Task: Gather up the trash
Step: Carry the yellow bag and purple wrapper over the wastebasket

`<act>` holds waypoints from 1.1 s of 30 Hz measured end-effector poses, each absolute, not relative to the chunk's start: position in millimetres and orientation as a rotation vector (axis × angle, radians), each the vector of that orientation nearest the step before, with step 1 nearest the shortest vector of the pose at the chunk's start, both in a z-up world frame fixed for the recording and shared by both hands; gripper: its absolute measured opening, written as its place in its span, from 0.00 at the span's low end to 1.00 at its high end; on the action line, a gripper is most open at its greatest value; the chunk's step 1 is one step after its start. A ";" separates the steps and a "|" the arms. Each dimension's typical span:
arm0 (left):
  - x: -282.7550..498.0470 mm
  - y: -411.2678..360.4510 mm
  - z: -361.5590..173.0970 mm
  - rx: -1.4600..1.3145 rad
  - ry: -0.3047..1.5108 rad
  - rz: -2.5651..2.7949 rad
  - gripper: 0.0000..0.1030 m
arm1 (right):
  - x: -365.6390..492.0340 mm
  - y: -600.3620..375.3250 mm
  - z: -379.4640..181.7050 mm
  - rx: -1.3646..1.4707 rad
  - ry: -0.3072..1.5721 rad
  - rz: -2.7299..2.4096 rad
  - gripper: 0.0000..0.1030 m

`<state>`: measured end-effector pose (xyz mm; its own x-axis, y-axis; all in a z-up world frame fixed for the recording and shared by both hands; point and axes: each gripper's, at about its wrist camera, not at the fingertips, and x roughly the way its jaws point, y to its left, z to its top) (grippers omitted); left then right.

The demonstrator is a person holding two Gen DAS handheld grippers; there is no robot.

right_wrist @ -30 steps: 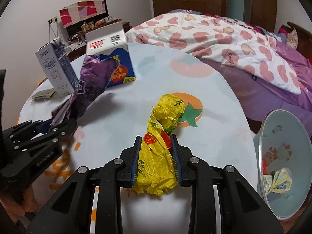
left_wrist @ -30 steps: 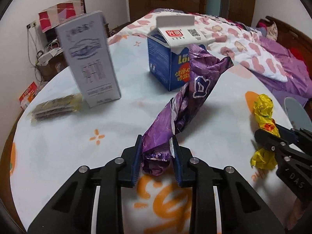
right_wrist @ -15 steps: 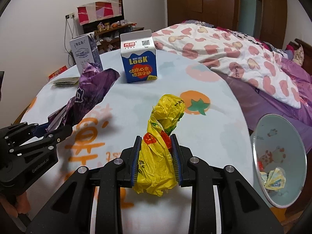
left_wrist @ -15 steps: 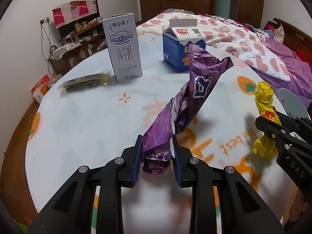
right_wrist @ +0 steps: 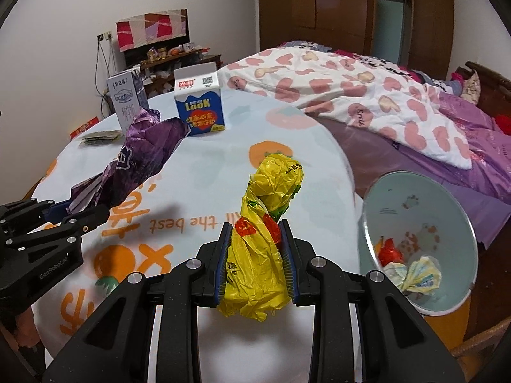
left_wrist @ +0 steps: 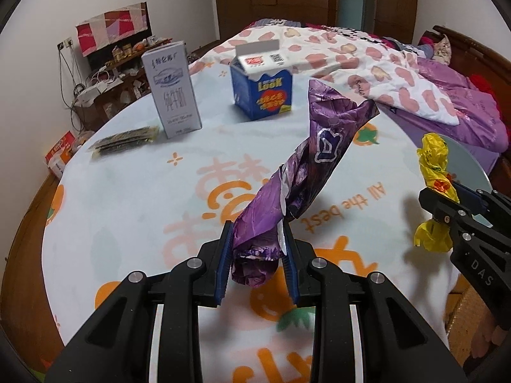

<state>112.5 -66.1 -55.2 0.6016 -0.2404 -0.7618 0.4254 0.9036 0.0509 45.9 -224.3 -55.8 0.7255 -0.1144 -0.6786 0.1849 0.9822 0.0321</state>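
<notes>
The left tongs (left_wrist: pixel 256 257) are pinching a purple wrapper (left_wrist: pixel 314 162) above the table (left_wrist: pixel 127 191) and the right tongs (right_wrist: pixel 255 257) a yellow bag (right_wrist: pixel 260 245) beside the bin (right_wrist: pixel 447 198) — both limp, risking snagging its rim.

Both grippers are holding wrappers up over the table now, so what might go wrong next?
1. The purple wrapper is pinched only at its bottom end, so it may slip from the left gripper.
2. The trash bin sits beyond the table edge; the yellow wrapper could miss when the right gripper drops it.
</notes>
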 end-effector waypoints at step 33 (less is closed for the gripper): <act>87.0 -165.1 -44.3 0.279 0.833 -0.499 0.28 | 4.7 -305.1 -44.3 0.123 0.675 -0.280 0.29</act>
